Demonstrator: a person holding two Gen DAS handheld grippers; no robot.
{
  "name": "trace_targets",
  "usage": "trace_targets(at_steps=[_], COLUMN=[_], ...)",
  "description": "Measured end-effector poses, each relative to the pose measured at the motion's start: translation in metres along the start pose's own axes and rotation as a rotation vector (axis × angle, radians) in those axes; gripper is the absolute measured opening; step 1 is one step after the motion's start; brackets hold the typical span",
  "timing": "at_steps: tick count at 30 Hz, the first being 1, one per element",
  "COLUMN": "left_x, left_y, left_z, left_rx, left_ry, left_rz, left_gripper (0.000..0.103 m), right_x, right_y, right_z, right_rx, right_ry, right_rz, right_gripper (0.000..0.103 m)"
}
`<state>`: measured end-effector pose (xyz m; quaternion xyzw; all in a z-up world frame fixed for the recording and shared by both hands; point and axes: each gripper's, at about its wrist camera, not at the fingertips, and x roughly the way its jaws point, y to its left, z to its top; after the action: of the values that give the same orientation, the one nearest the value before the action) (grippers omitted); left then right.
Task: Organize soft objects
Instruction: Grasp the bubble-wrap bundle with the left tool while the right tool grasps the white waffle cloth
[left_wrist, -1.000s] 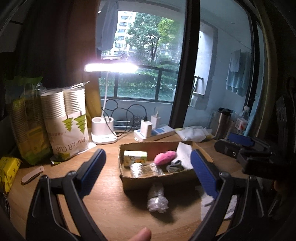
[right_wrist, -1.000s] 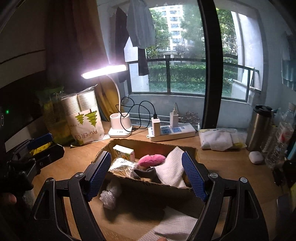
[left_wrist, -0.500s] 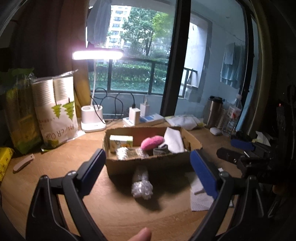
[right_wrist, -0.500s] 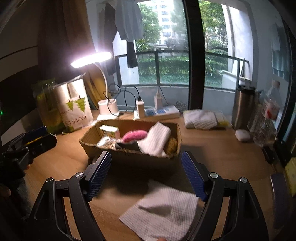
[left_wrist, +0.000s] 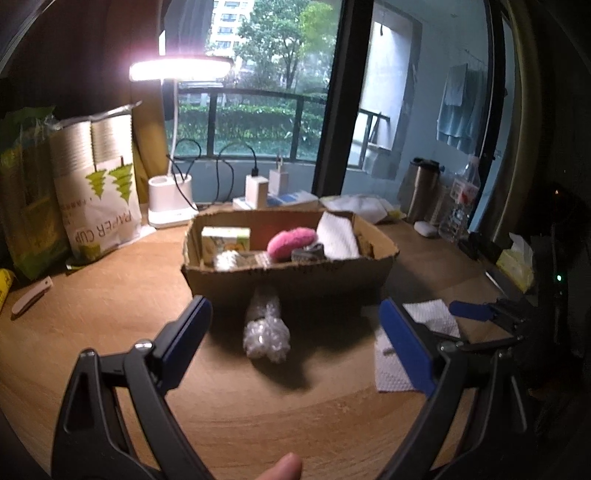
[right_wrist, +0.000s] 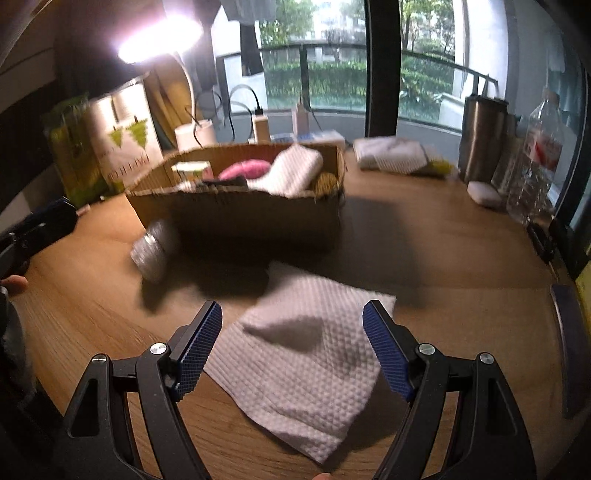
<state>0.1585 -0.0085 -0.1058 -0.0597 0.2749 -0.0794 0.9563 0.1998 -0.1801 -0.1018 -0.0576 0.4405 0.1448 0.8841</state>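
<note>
1. Both hand-held grippers point down toward the tabletop (right_wrist: 424, 229) with blue-padded jaws spread wide and empty: the right hand-held gripper (right_wrist: 291, 345) hangs over the white cloth (right_wrist: 306, 354), the left hand-held gripper (left_wrist: 293, 341) faces the bubble-wrap roll (left_wrist: 266, 328).
2. Wooden and round-edged, the tabletop carries a torn-rimmed cardboard box (left_wrist: 288, 275).
3. Inside the box sit a folded white waffle cloth (left_wrist: 338, 238), a pink fuzzy item (left_wrist: 291, 240), a small yellow-green carton (left_wrist: 225, 240) and a dark grey piece (left_wrist: 308, 254).
4. Waffle-textured and rumpled, the white cloth lies flat on the tabletop, just in front of the box.
5. Shiny and crinkled, the bubble-wrap roll lies against the box's front wall.
</note>
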Motion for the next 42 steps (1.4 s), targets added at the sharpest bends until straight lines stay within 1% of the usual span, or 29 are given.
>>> trace_targets(at_steps=[1,4,8,11,14,17,18,19,25,30,31,33,35,36,37,38,39,40,41,42], left_x=[0.001,0.01,0.02,0.025,0.032,0.041,0.045,0.047,0.068,0.081,0.083,0.088,0.091,0.093,0.094,0.095,0.096,0.098,0.1,0.102], left_y=[0.0,0.002,0.005,0.008,0.01,0.015,0.017,0.019,0.032,0.03,0.029,0.027,0.025,0.025,0.024,0.023,0.023,0.022,0.022,0.021], left_z=[-0.002,-0.01,-0.017,-0.017,-0.015,-0.012,-0.012,-0.011,-0.012,-0.011,-0.011,-0.012,-0.013,-0.013,-0.013,-0.013,-0.014,-0.014,-0.014,-0.015], left_rx=[0.001,0.004,-0.001,-0.004,-0.006,-0.023,-0.032,-0.038,-0.071,-0.046,-0.04,-0.029,-0.022,-0.019,-0.015,-0.01,-0.006,-0.003,0.001,0.004], left_ry=[0.009,0.054,0.091,0.1,0.113,0.131,0.14,0.146,0.202,0.233,0.241,0.256,0.265,0.269,0.271,0.277,0.284,0.291,0.299,0.304], left_rz=[0.0,0.008,0.02,0.026,0.037,0.052,0.057,0.059,0.097,0.101,0.098,0.092,0.086,0.085,0.083,0.079,0.08,0.081,0.082,0.083], left_gripper=[0.094,0.094,0.094,0.094,0.094,0.094,0.094,0.094,0.094,0.094,0.094,0.093,0.093,0.093,0.091,0.087,0.077,0.069,0.065,0.057], right_x=[0.0,0.012,0.018,0.023,0.032,0.045,0.045,0.049,0.051,0.053,0.053,0.053,0.053,0.053,0.053,0.052,0.052,0.051,0.05,0.049], right_y=[0.0,-0.002,-0.004,-0.003,-0.002,0.0,0.0,0.005,0.004,0.001,0.001,0.0,-0.007,-0.009,-0.009,-0.014,-0.014,-0.016,-0.023,-0.028], right_z=[0.0,-0.007,-0.007,-0.003,0.0,0.002,0.002,0.001,0.002,0.003,0.004,0.005,0.008,0.008,0.008,0.009,0.009,0.009,0.01,0.01], right_rx=[0.0,0.003,0.001,-0.007,-0.027,-0.048,-0.048,-0.087,-0.091,-0.098,-0.096,-0.096,-0.089,-0.087,-0.087,-0.08,-0.08,-0.076,-0.056,-0.033], right_ry=[0.0,0.043,0.049,0.05,0.069,0.115,0.115,0.124,0.124,0.123,0.122,0.119,0.107,0.104,0.104,0.097,0.097,0.095,0.09,0.086], right_rz=[0.0,-0.005,-0.015,-0.014,-0.019,-0.022,-0.022,-0.038,-0.028,-0.019,-0.02,-0.023,-0.03,-0.032,-0.032,-0.041,-0.041,-0.045,-0.053,-0.031], right_gripper=[0.082,0.082,0.082,0.082,0.082,0.082,0.082,0.083,0.083,0.083,0.082,0.075,0.061,0.057,0.048,0.04,0.036,0.023,0.014,0.014])
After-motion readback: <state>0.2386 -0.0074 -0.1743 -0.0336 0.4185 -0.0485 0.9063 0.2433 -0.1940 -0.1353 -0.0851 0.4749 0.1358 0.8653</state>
